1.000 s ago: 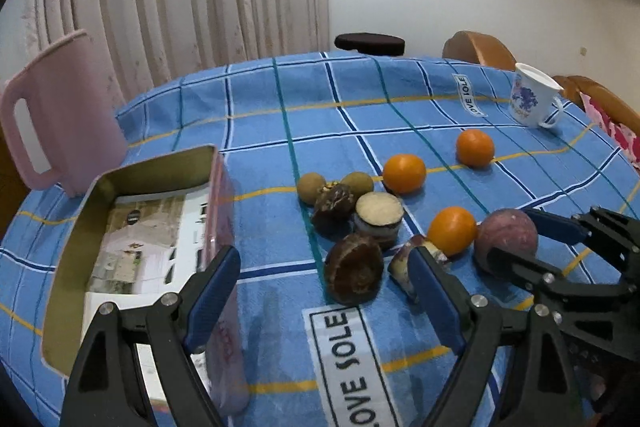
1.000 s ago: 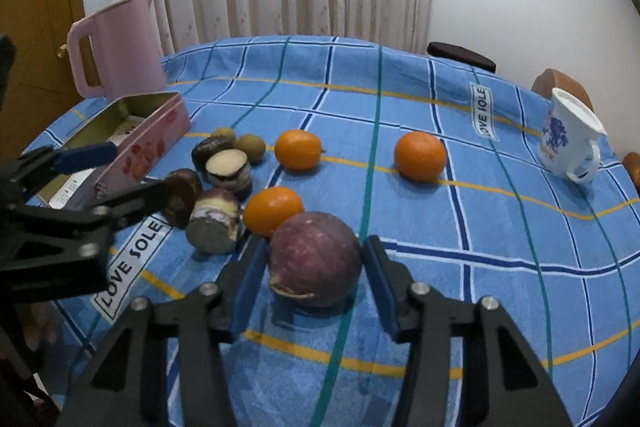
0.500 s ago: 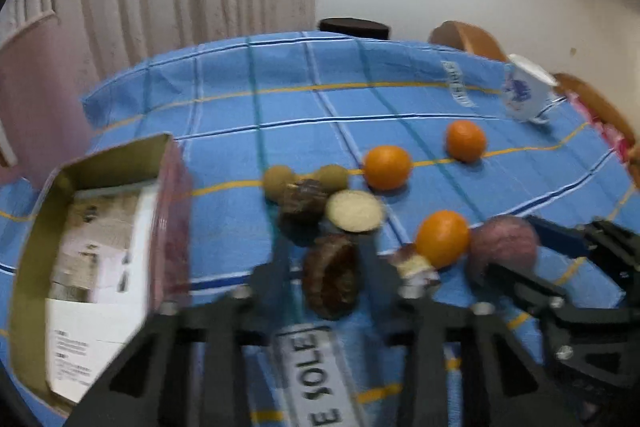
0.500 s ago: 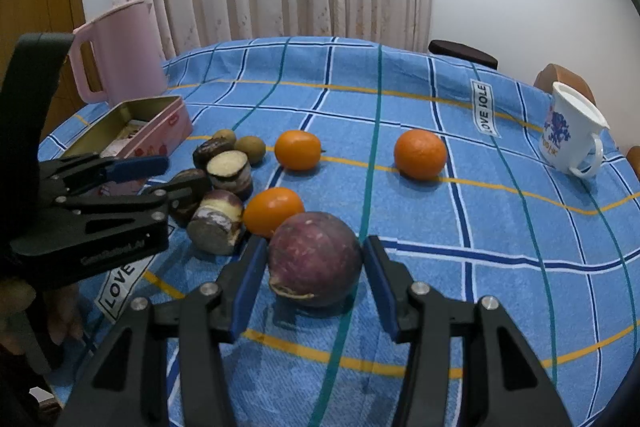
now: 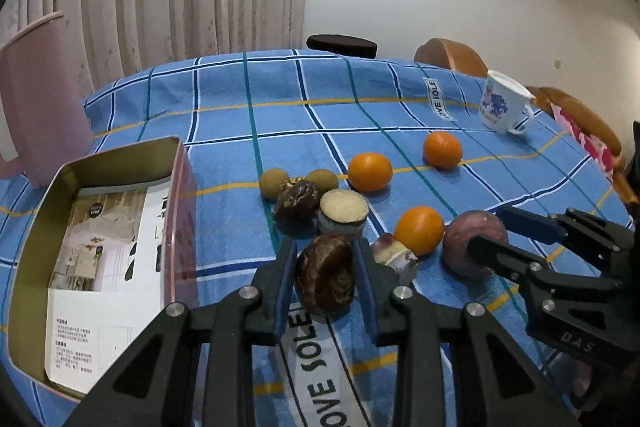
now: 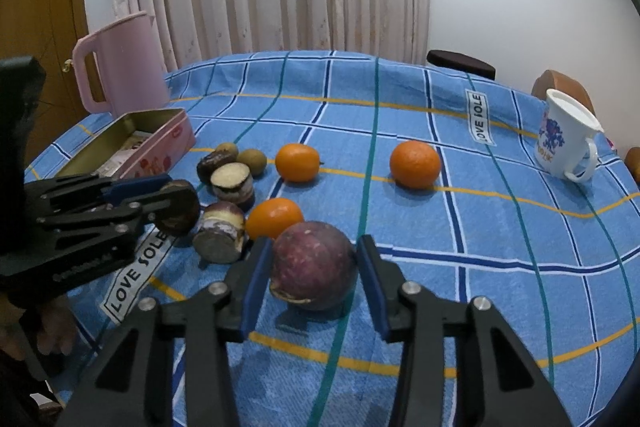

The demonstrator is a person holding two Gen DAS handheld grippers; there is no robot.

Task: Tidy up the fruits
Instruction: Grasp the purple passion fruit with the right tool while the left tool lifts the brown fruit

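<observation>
On the blue checked tablecloth lies a cluster of fruit. My left gripper (image 5: pixel 324 247) is shut on a dark brown fruit (image 5: pixel 326 279), pads pressed on both sides; from the right wrist this gripper (image 6: pixel 160 195) shows at the left with the fruit (image 6: pixel 180 211) at its tips. My right gripper (image 6: pixel 314 241) has its jaws closing around a round purple fruit (image 6: pixel 314 267), and both pads touch it. Three oranges (image 5: pixel 369 172) (image 5: pixel 442 149) (image 5: pixel 419 230), two cut pieces (image 5: pixel 344 209) (image 5: pixel 394 255), two small brown-green fruits (image 5: pixel 273 183) and another dark fruit (image 5: pixel 296 205) lie nearby.
An open pink tin (image 5: pixel 176 187) lined with a printed leaflet stands at the left, with a pink jug (image 5: pixel 40 99) behind it. A white mug (image 5: pixel 502 105) stands at the far right. Wooden chair backs (image 5: pixel 452 57) rise past the far edge. A hand (image 6: pixel 52 331) shows at the lower left.
My left gripper moved forward and went from wide open to shut on the dark brown fruit. The right gripper's jaws narrowed onto the purple fruit without shifting place.
</observation>
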